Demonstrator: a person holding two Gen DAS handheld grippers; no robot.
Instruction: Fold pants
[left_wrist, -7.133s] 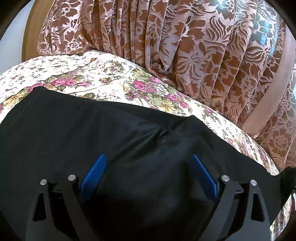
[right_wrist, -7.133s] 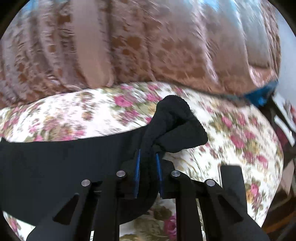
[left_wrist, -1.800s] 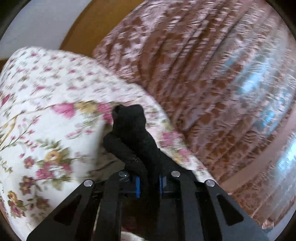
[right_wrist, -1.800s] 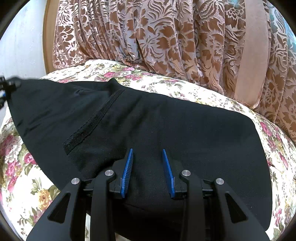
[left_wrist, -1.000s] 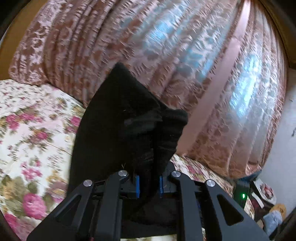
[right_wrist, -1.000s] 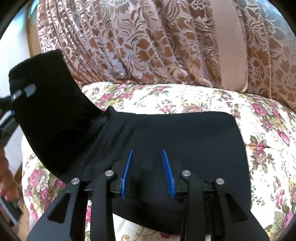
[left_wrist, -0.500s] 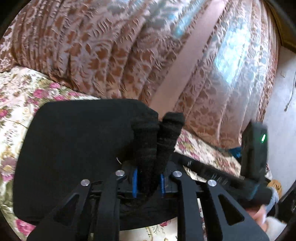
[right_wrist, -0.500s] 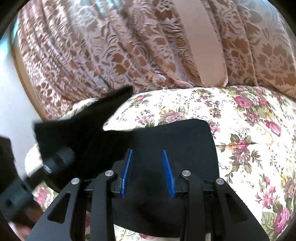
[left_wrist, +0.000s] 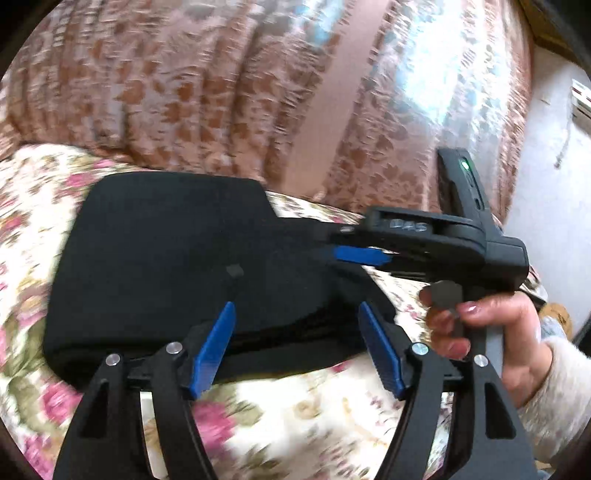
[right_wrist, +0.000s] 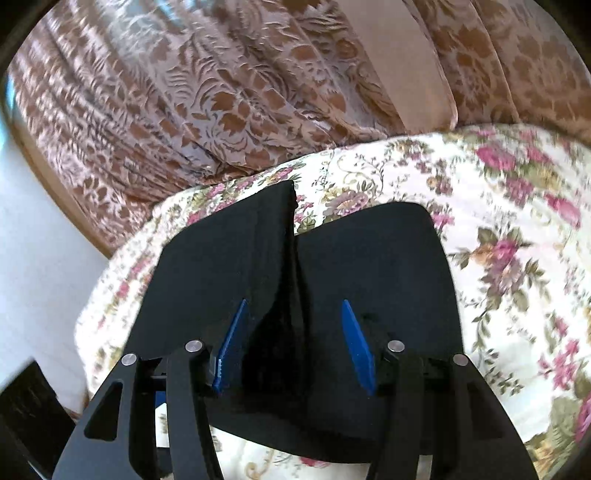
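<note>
The left claw (left_wrist: 295, 347) has just let go, both claws' jaws having sprung wide and empty so the black knit pants (left_wrist: 166, 258) rest folded on the floral bedspread (left_wrist: 303, 417), the right claw (right_wrist: 291, 343) above them.

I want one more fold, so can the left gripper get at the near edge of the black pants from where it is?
Probably yes. The left gripper has just opened its jaws, nothing between them, and the folded pants lie directly ahead on the floral bedspread. The right gripper sits off to the side.

Black pants (left_wrist: 166, 254) lie folded into a compact rectangle on floral bedding.
</note>
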